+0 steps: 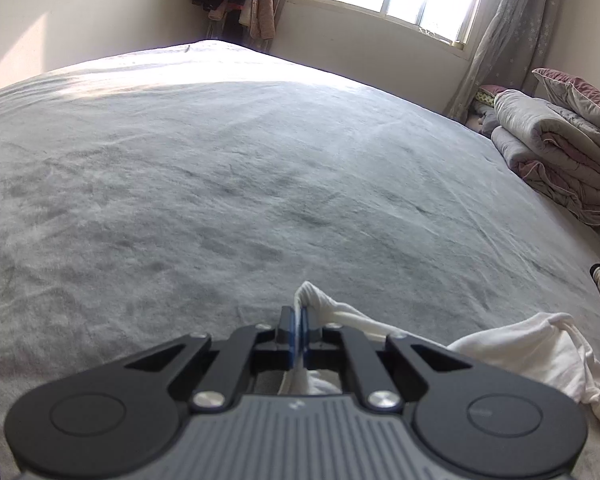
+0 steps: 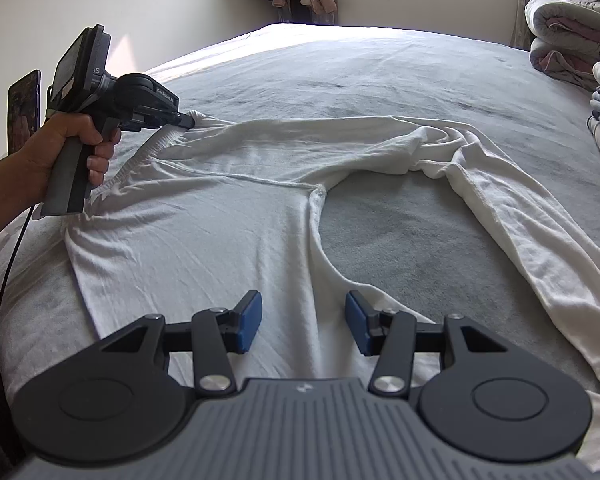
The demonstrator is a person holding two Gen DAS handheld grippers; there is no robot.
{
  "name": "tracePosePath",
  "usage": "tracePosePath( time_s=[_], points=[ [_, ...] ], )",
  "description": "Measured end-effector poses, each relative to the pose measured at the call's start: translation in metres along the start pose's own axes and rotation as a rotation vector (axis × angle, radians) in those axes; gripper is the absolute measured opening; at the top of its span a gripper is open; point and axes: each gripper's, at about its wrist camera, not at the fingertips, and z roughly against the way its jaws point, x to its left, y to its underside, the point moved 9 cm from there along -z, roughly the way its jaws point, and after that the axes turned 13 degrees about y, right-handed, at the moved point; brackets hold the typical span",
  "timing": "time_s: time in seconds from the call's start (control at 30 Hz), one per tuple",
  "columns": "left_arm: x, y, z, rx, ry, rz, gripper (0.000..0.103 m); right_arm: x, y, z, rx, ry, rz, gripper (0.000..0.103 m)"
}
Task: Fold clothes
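Left side: the left hand-held gripper (image 2: 188,121) is clamped on the waistband corner of the white trousers (image 2: 204,232), its blue pads together with a tuft of cloth pinched between them, as the left wrist view confirms. A person's hand (image 2: 76,144) holds its grip. The bite looks narrow, near the very edge; in my judgement it should be checked for slip before any lift.

Centre: the trousers lie spread on the grey bed (image 2: 380,80), waistband toward the left, one leg running straight toward the near edge, the crotch seam visible at mid-garment. The right hand-held gripper (image 2: 303,318) hangs low over this near leg with its jaws apart and nothing between them; whether the pads touch the cloth cannot be told.

Right side: the far leg (image 2: 500,208) is bunched and twisted, curving off toward the near right. Folded bedding (image 2: 560,24) is stacked at the bed's far right, well apart.

Recommendation: seat the right pads on the near leg hem, then draw both ends taut so the legs can be laid one on the other without creases.
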Motion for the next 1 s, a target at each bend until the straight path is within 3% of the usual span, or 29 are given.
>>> tracePosePath(
  time_s=[0.17, 0.37, 0.6, 0.73, 1.0],
  points=[
    [0.03, -0.008, 0.005, -0.036, -0.094, 0.06, 0.002, -0.005, -0.008, 0.0, -0.002, 0.015, -0.009, 0.051],
    [0.033, -0.004, 0.002, -0.017, -0.097, 0.072, 0.002, -0.026, -0.031, 0.004, -0.041, 0.077, -0.046, 0.054],
    [0.03, -0.005, 0.005, -0.005, -0.093, 0.082, 0.009, -0.072, -0.041, 0.005, 0.017, 0.205, -0.132, 0.055],
    [0.017, -0.011, 0.016, -0.033, -0.086, 0.042, 0.027, -0.1, -0.047, 0.008, 0.032, 0.283, -0.145, 0.06],
    [-0.019, -0.009, 0.031, -0.044, -0.016, -0.082, 0.029, -0.164, -0.033, 0.007, 0.035, 0.443, -0.208, 0.06]
  ],
)
